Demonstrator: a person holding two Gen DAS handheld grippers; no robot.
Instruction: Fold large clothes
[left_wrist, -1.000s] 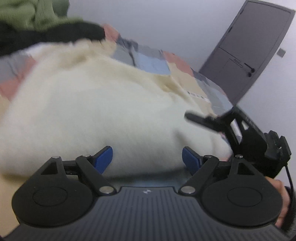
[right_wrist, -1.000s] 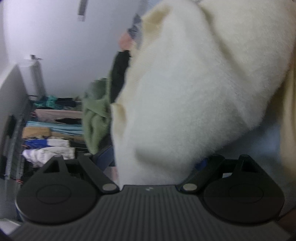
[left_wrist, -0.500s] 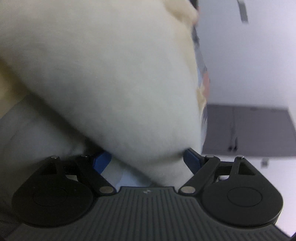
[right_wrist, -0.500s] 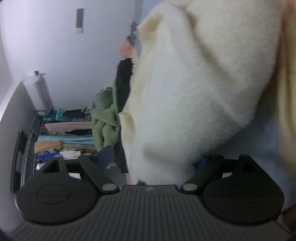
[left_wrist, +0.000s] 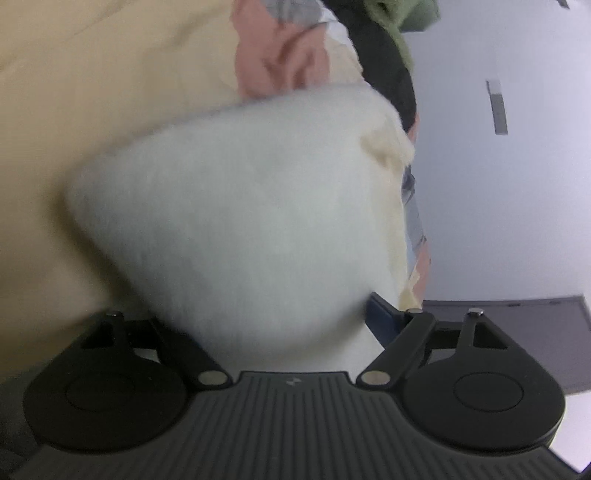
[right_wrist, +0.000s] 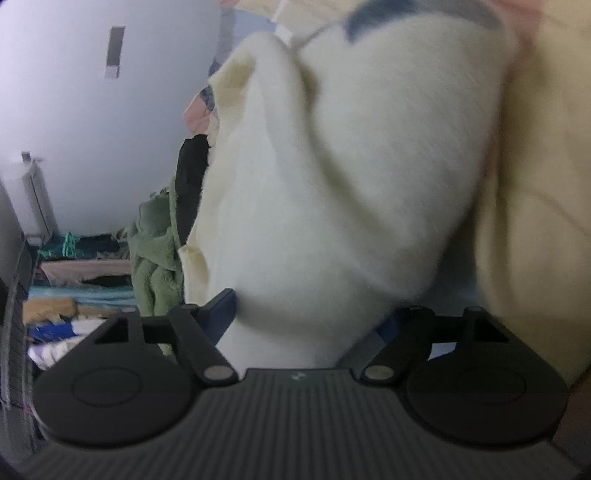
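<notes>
Left wrist view: fluffy cream-white fleece garment (left_wrist: 236, 229) bunched between left gripper (left_wrist: 295, 321) jaws, likewise right gripper (right_wrist: 306, 317), closure unclear, over tan patchwork bedspread (left_wrist: 92, 92); soft, bulky, light, likely best pinched at hem corners.

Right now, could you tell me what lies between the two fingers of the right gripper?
A thick bunch of the cream fleece garment fills the space inside the right gripper, shown in the right wrist view; the fingers are spread around it.
</notes>
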